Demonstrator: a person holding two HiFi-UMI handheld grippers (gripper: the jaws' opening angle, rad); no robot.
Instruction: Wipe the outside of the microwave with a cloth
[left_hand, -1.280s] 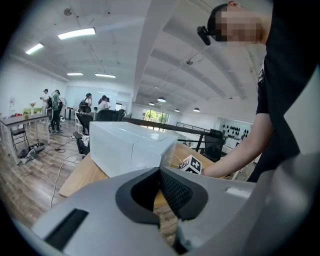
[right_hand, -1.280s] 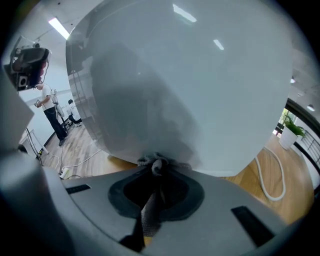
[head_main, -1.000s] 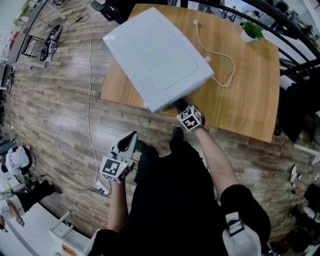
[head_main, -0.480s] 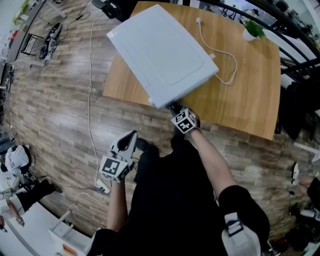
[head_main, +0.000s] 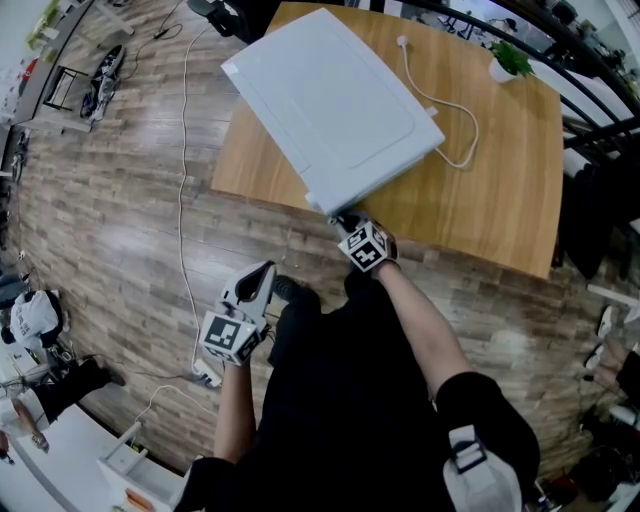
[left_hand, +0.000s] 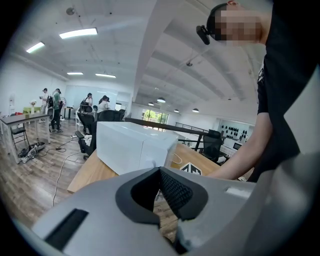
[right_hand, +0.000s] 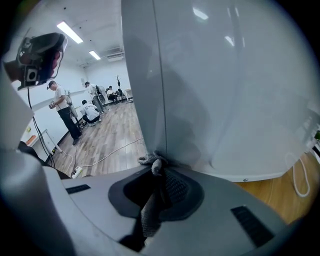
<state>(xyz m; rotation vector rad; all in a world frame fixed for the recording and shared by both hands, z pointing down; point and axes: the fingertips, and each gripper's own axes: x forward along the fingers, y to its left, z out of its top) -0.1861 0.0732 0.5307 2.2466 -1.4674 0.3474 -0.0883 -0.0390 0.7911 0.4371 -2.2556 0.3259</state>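
Observation:
The white microwave (head_main: 335, 105) stands on a wooden table (head_main: 500, 190), its near corner over the table's front edge. My right gripper (head_main: 345, 222) is shut on a grey cloth (right_hand: 152, 162) and presses it against the microwave's side wall (right_hand: 225, 85) close to that near corner. In the right gripper view the cloth bunches at the jaw tips, touching the white wall. My left gripper (head_main: 255, 285) hangs low beside the person's body, away from the table, jaws closed on nothing. The microwave (left_hand: 132, 145) shows far ahead of it in the left gripper view.
A white power cord (head_main: 440, 110) trails from the microwave across the table. A small potted plant (head_main: 503, 62) sits at the far right corner. A cable (head_main: 183, 180) runs over the wooden floor at left. People stand in the background (right_hand: 62, 112).
My right gripper with the cloth has slid left along the microwave's side toward its near corner. The left gripper has stayed in place.

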